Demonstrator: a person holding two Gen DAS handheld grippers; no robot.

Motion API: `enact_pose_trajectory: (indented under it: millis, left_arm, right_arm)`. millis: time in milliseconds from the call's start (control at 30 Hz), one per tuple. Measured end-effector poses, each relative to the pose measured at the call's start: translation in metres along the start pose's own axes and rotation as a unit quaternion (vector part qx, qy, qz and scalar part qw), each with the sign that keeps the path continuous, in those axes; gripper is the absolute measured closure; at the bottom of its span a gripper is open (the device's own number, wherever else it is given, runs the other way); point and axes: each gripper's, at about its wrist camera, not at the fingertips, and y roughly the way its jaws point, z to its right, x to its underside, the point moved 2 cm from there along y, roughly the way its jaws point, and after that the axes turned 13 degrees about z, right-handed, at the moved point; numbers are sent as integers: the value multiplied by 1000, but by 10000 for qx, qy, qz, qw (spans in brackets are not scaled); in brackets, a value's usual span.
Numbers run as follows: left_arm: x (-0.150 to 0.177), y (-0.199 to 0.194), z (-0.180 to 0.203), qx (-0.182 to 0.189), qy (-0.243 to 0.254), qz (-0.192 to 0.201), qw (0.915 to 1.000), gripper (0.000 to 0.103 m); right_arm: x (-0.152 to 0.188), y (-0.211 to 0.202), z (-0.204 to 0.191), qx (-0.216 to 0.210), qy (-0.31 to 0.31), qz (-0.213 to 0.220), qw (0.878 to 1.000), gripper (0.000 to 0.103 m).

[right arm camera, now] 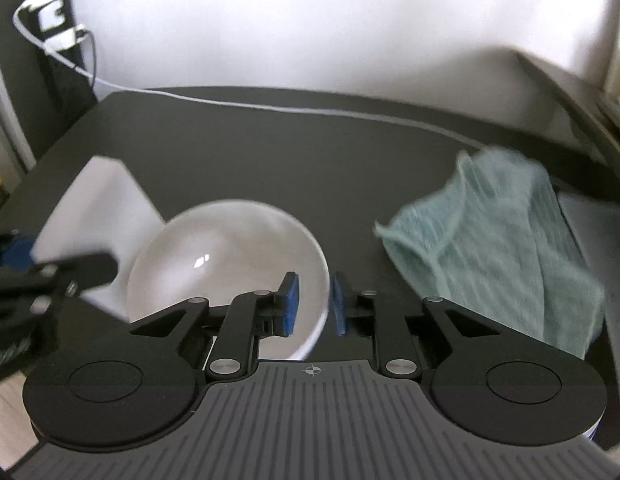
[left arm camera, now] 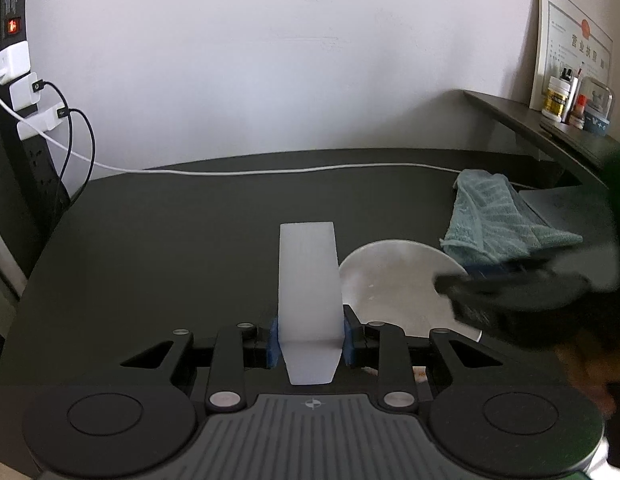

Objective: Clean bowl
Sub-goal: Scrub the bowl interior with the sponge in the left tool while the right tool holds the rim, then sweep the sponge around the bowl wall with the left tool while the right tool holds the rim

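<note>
The left gripper (left arm camera: 309, 340) is clamping a flat white translucent plastic block (left arm camera: 308, 280), its blue pads pressing both sides. The right gripper (right arm camera: 313, 300) is standing slightly parted, seemingly straddling the rim at three o'clock of the shallow white ceramic bowl (right arm camera: 226, 256) without gripping. A crumpled teal striped cloth (right arm camera: 506, 248) is lying on the black table (right arm camera: 270, 152) at the bowl's three o'clock.
</note>
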Motion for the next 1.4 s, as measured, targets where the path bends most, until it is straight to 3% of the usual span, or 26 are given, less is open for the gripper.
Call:
enact_pose_trajectory:
  millis: [100,267,367,467,733,867,933,1067,1267,1400]
  left_arm:
    - [-2,3,3,-11,41,-10,10000,75]
    - [-3,-1,-1,-51,58,34,10000,75]
    - [-4,3,-9,-118,-11,18,9999,75]
    - [-6,5,-9,-77,-16,-11,10000,75]
    - [7,-9,4,38,108,-41,9999,75]
    - [6,-7,4,28,62,-53,10000,75]
    - [4,-5,4,14,49,-54,10000,75]
    - [3,-1,9,-6,58,-61,10000,75]
    - [1,2,5,-17,29,-71,10000,75]
    - [-3,10,3,-10,25,-77,10000,75]
  right_arm:
    - [7,-5,0,-43,46,-60,10000,86]
    - [9,-6,-13,-168,-628,-10,9979,88]
    - [9,-8,-17,-340,-644,0,9973,92]
    - [8,-2,-17,-217,-614,72,9979,96]
    - [-10,23,-4,108,-500,138,9986,92]
    - [-5,10,-1,29,-231,82,9997,76]
    - [-1,3,0,39,-148,11,9999,73]
    - [5,-4,-4,81,-191,-71,9998,85]
    - [9,-9,-11,-99,-808,-1,9967,86]
    - [8,-9,-9,-132,-818,39,9966,94]
